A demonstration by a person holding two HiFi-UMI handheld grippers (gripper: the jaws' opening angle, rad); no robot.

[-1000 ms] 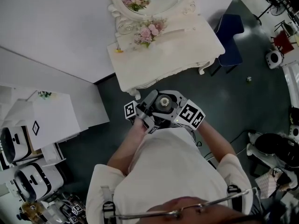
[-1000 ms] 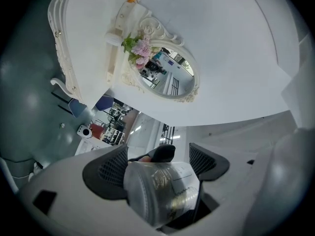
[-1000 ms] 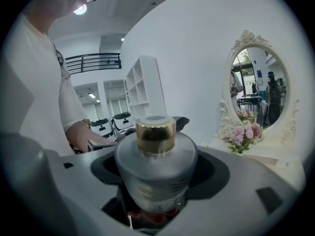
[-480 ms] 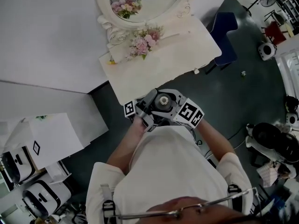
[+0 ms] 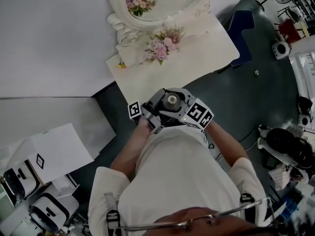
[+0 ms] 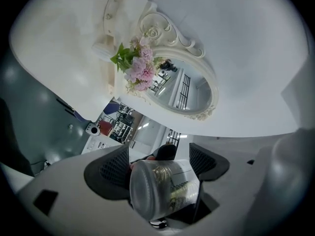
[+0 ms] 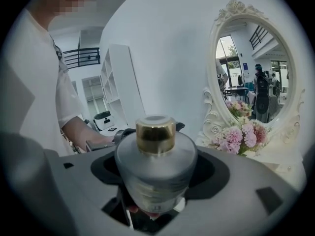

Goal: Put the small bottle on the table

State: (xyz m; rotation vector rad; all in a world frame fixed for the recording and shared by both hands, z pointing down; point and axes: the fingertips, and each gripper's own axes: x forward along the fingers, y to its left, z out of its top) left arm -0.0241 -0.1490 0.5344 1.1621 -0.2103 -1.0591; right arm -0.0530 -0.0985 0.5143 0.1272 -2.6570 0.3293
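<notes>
The small bottle (image 5: 171, 101), frosted glass with a gold cap, is held at chest height between both grippers. My left gripper (image 5: 155, 108) is shut on it from the left and my right gripper (image 5: 184, 110) from the right. In the left gripper view the bottle's (image 6: 163, 188) round base faces the camera between the dark pads (image 6: 114, 167). The right gripper view has the bottle (image 7: 155, 168) upright, cap on top, filling the gap between the jaws. The white dressing table (image 5: 197, 58) lies just beyond the grippers, its front edge beside them.
An oval mirror (image 5: 162, 4) in a carved white frame stands at the table's back, with pink flowers (image 5: 160, 45) before it. A blue chair (image 5: 243, 26) is right of the table. White boxes (image 5: 49, 151) and equipment sit on the floor at left and far right.
The person has stepped nearer the table; the grippers with the bottle now sit at its front edge. The hold on the bottle is unchanged.
</notes>
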